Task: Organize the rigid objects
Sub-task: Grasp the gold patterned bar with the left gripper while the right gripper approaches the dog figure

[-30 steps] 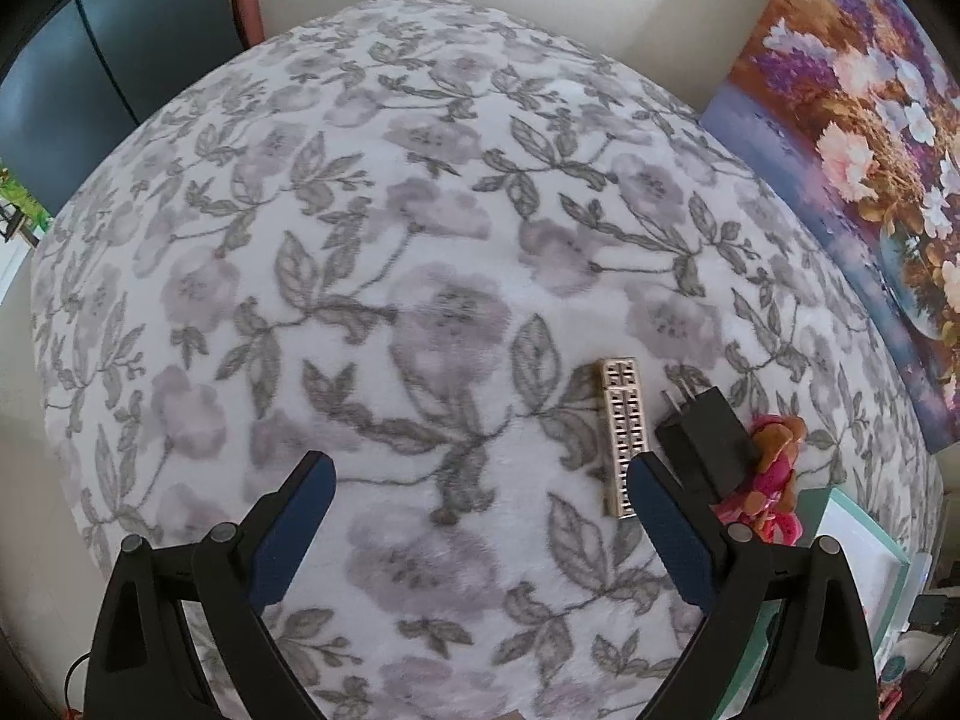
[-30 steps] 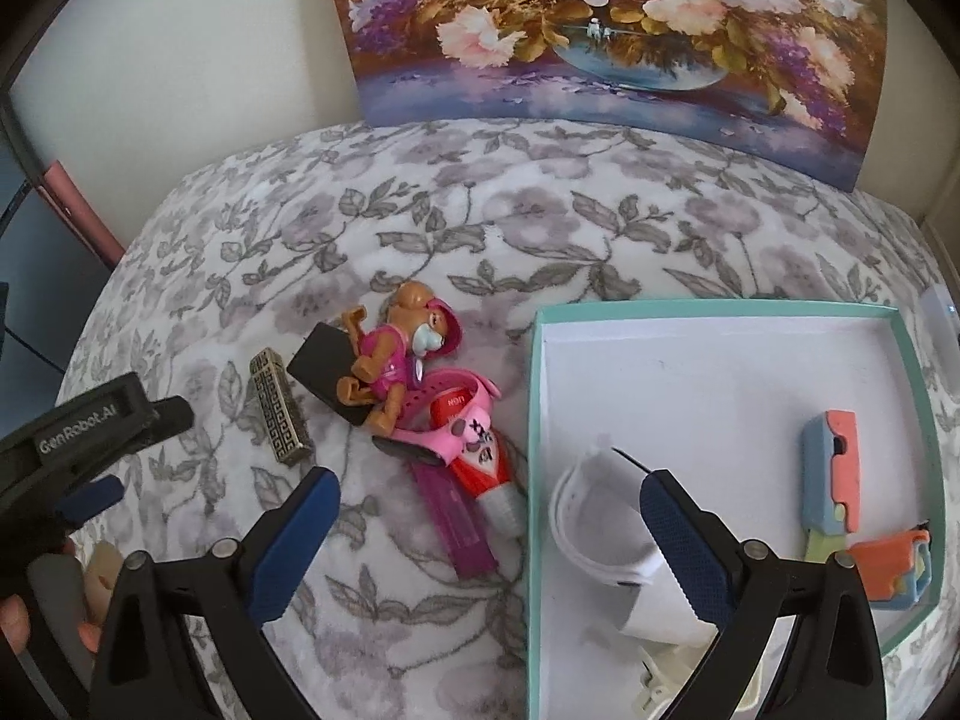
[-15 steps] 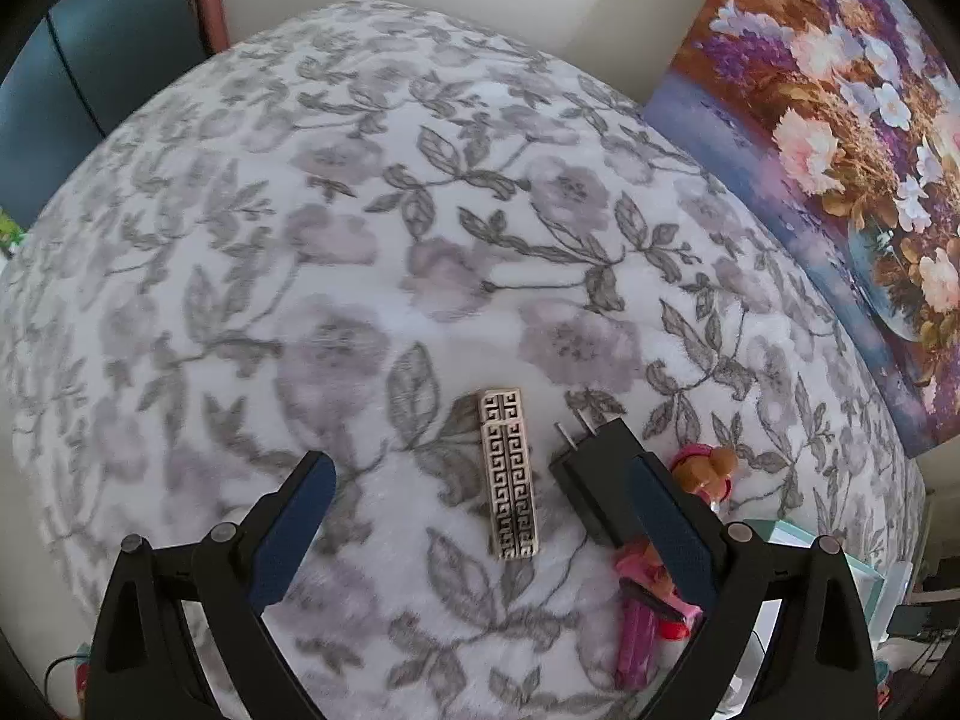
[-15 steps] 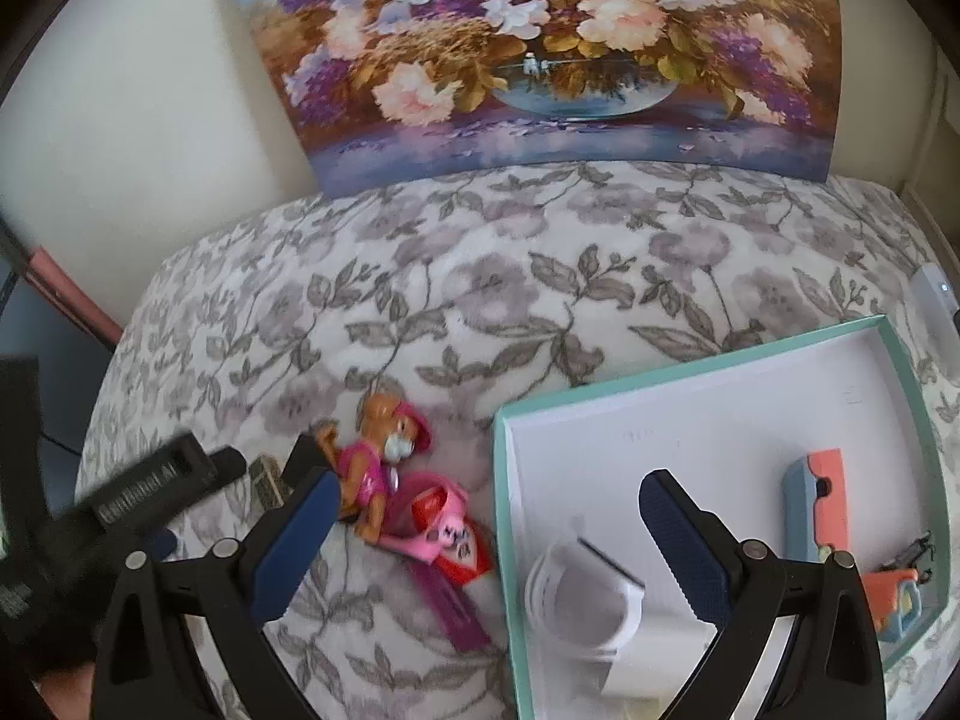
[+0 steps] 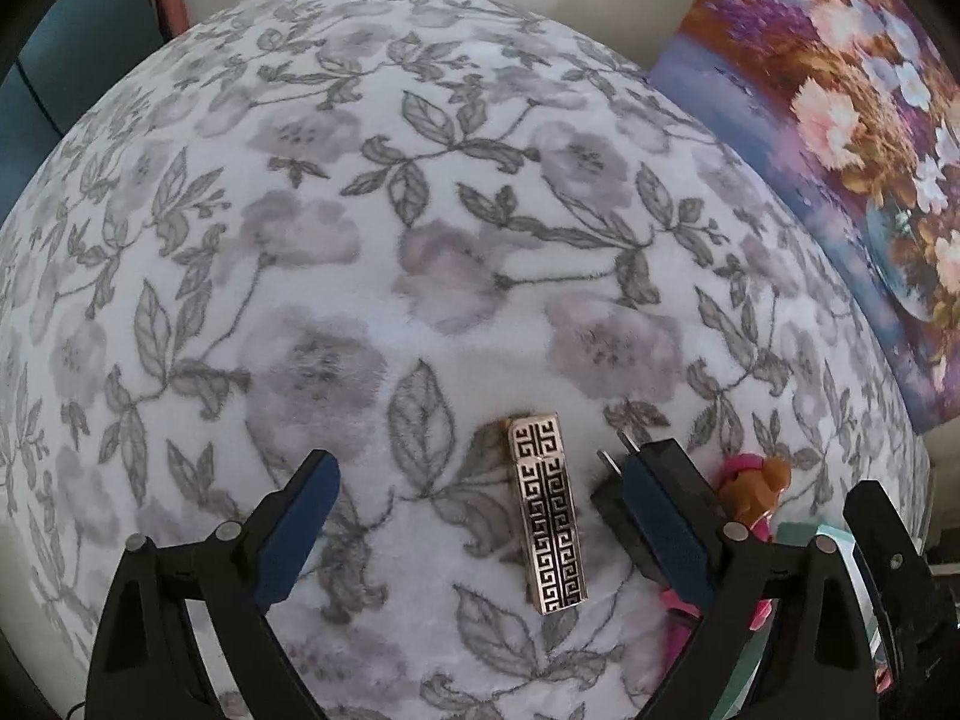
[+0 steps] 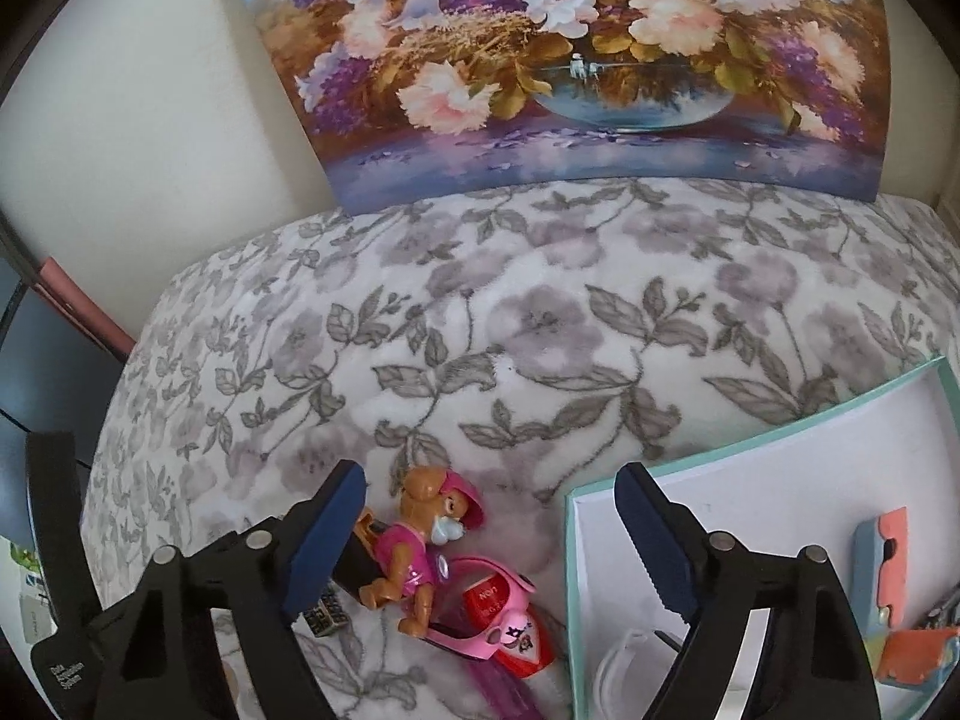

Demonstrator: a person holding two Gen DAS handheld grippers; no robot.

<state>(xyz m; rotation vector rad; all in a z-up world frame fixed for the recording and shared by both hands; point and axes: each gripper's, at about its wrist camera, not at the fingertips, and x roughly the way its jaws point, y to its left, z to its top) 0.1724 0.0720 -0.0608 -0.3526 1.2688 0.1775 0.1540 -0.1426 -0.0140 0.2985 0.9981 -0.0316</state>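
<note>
gold key-pattern bar point(image 5: 547, 510) flat on floral blanket point(image 5: 372, 276), between closing, still-wide, empty left gripper point(image 5: 480, 516) jaws; looks stiff, smooth, maybe slippery, best pinched across long edges; right gripper point(image 6: 489, 534) closing, empty, over toy dog point(image 6: 420, 546)

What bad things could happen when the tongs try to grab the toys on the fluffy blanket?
1. The left tongs are closing around the flat gold bar, not touching yet. It lies low in the soft blanket, so the tips might pinch fabric or slide off.
2. Their right tip sits close to the black charger and could nudge it.
3. The right tongs are closing over the puppy toy, which leans on other things and might drag them.
</note>
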